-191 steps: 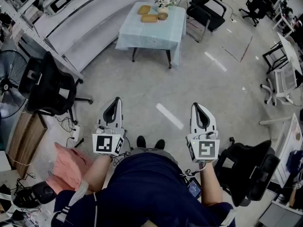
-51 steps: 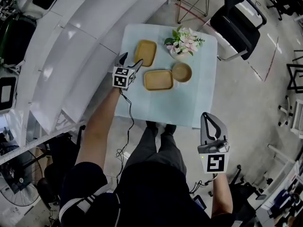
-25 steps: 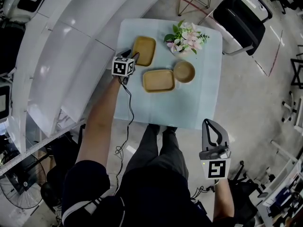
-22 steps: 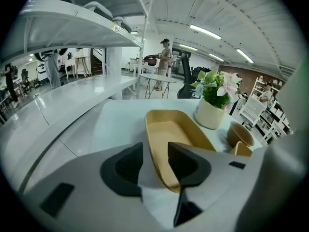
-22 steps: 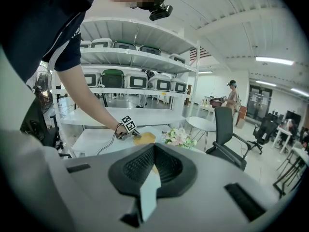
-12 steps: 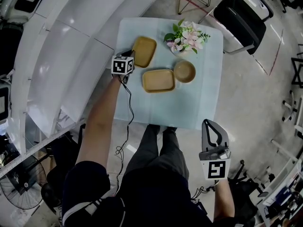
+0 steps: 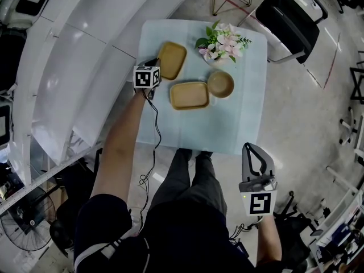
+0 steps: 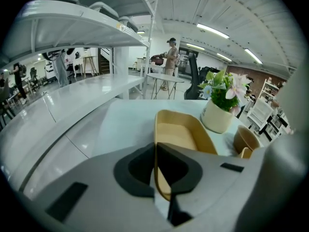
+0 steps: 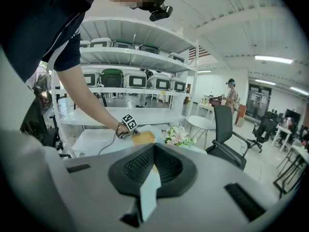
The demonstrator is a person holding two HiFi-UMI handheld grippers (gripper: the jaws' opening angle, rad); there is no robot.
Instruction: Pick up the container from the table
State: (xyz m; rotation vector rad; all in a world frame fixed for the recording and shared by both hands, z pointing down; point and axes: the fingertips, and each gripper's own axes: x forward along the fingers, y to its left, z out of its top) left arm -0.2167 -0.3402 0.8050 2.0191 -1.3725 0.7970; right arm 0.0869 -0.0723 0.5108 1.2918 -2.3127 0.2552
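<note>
A tan oblong container (image 7: 172,60) lies at the far left of the table's pale blue cloth (image 7: 199,127). My left gripper (image 7: 157,63) is at its near left edge, shut on the rim. In the left gripper view the thin wall of the container (image 8: 178,134) runs between the pads of the left gripper (image 8: 155,148) and is pinched there. My right gripper (image 7: 251,147) hangs low beside my right leg, off the table, shut and empty. In the right gripper view the jaws of the right gripper (image 9: 153,149) meet, and the container (image 9: 143,137) shows far off.
A second tan tray (image 7: 189,95), a round tan bowl (image 7: 220,84) and a pot of flowers (image 7: 222,41) share the table. White curved shelving (image 7: 85,56) runs close along the left. A black office chair (image 7: 296,16) stands beyond the table's right corner.
The person walked up to the table and reached the left arm out. Over the last second the left jaws closed on the container's rim. The right gripper stayed still.
</note>
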